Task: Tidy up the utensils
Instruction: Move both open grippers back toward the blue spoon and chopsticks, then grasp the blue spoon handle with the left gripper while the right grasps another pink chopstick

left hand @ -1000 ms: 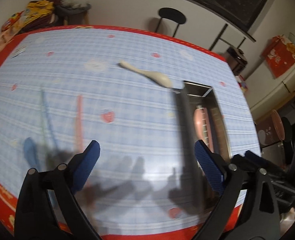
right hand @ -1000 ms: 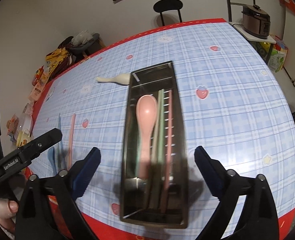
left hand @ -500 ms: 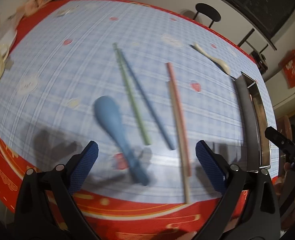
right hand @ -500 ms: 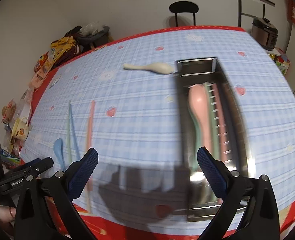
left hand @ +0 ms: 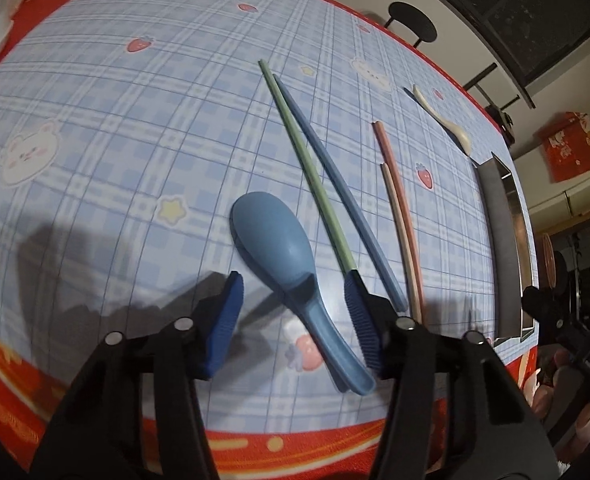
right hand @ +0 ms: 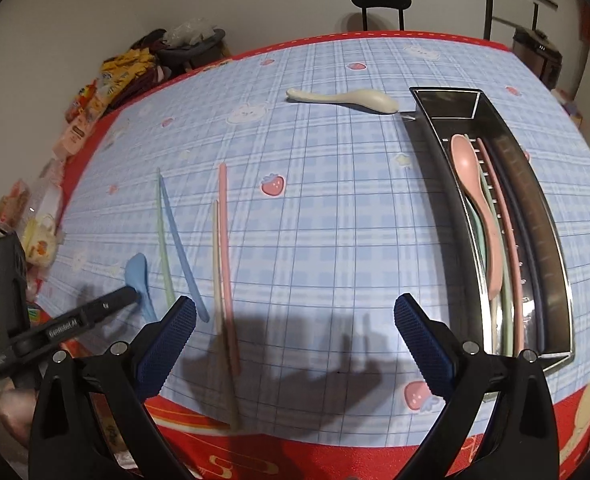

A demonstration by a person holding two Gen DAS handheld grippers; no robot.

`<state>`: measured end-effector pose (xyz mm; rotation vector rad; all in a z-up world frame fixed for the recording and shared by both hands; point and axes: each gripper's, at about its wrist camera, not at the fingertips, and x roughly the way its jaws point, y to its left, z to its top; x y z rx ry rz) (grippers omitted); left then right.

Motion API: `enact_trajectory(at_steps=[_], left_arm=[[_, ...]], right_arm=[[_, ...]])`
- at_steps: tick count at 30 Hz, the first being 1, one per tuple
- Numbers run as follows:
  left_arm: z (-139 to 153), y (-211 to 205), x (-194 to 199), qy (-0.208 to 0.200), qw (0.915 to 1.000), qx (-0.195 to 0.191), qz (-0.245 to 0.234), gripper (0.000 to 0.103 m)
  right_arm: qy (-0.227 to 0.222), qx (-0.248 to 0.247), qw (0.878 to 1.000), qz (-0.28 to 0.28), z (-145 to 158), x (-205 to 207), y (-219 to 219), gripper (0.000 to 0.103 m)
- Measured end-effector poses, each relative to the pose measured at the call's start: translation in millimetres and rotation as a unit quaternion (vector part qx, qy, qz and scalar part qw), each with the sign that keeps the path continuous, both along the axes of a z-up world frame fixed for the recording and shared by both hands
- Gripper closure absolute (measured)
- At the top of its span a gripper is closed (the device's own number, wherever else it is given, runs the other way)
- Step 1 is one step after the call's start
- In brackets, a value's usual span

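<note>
A blue spoon (left hand: 273, 232) lies on the checked tablecloth near the front edge, its handle running toward me. My left gripper (left hand: 293, 308) straddles that handle, jaws closing, and the pads do not touch it. Beside the spoon lie a green chopstick (left hand: 307, 172), a blue chopstick (left hand: 335, 184), a pink chopstick (left hand: 395, 192) and a beige chopstick (left hand: 403, 240). A cream spoon (right hand: 347, 98) rests by the far end of the metal tray (right hand: 551, 240), which holds a pink spoon (right hand: 475, 184) and several chopsticks. My right gripper (right hand: 295, 312) hangs open over bare cloth between the chopsticks and the tray.
The red table border (right hand: 335, 456) runs close below both grippers. Snack packets (right hand: 107, 80) crowd the far left corner. A black chair (right hand: 379, 0) stands behind the table and a rice cooker (right hand: 535, 52) at the far right. A hand (right hand: 11, 408) holds the left tool.
My left gripper swung left from beside the tray to the blue spoon, sank toward it, and its jaws narrowed around the handle. The right gripper shifted left, off the tray, still open.
</note>
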<state>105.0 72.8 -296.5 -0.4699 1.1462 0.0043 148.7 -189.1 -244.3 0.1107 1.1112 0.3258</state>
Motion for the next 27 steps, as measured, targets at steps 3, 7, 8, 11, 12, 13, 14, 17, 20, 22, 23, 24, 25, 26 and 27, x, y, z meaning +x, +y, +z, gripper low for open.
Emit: enact_trajectory(at_steps=[3,7,8,11,12,13,14,17,20,22,23,24,25,26,27], left_arm=[[-3.9,-0.4,5.1,-0.001,0.9999,-0.001,-0.013,0.055],[-4.7,-5.8,12.1,-0.009,0.9993,0.007,-0.037,0.057],[-4.7,-5.9,13.0,-0.010,0.9991,0.008,-0.040,0.058],[-5.0,-8.8,18.6,-0.010,0.9981,0.017,-0.057,0.066],[-5.2,-10.7,20.3,-0.011,0.9975,0.022,-0.066,0.067],[-5.5,-11.4,21.4,-0.011,0.9971,0.023,-0.071,0.070],[-5.7,-12.2,22.2,-0.011,0.9966,0.026,-0.077,0.070],[-6.4,-16.5,22.7,-0.013,0.9949,0.032,-0.095,0.071],[-6.6,-21.3,21.6,-0.016,0.9928,0.044,-0.110,0.073],[-7.1,-22.9,20.3,-0.016,0.9919,0.044,-0.118,0.076],[-7.4,-23.1,19.4,-0.016,0.9918,0.042,-0.120,0.076],[-7.6,-22.8,17.4,-0.016,0.9917,0.041,-0.121,0.077],[-7.8,-23.3,17.4,-0.015,0.9915,0.041,-0.122,0.078],[-7.8,-23.3,16.4,-0.015,0.9915,0.041,-0.123,0.078],[-7.6,-23.5,15.5,-0.015,0.9914,0.040,-0.124,0.080]], right_arm=[[0.015,0.005,1.000,-0.005,-4.1,-2.0,3.3,0.006],[0.026,0.016,1.000,0.002,-11.1,-4.6,9.3,0.006],[0.027,0.017,0.999,0.002,-13.5,-5.8,11.3,0.006],[0.043,0.021,0.999,0.017,-23.2,-6.6,21.1,0.011],[0.048,0.023,0.998,0.023,-25.9,-6.6,24.2,0.017],[0.056,0.025,0.998,0.030,-30.0,-6.1,29.1,0.025],[0.059,0.026,0.997,0.034,-32.9,-5.8,32.8,0.028],[0.061,0.023,0.997,0.046,-39.2,-1.3,44.5,0.043],[0.056,0.013,0.997,0.055,-42.8,6.4,53.7,0.058],[0.053,0.003,0.997,0.061,-45.7,12.7,60.8,0.069],[0.052,-0.001,0.997,0.064,-46.8,15.4,64.1,0.072],[0.050,-0.004,0.997,0.066,-47.4,17.9,66.2,0.076],[0.048,-0.009,0.996,0.070,-48.3,20.5,70.4,0.078],[0.047,-0.011,0.996,0.073,-48.5,22.5,71.7,0.079],[0.046,-0.014,0.996,0.078,-49.3,24.2,75.3,0.081]])
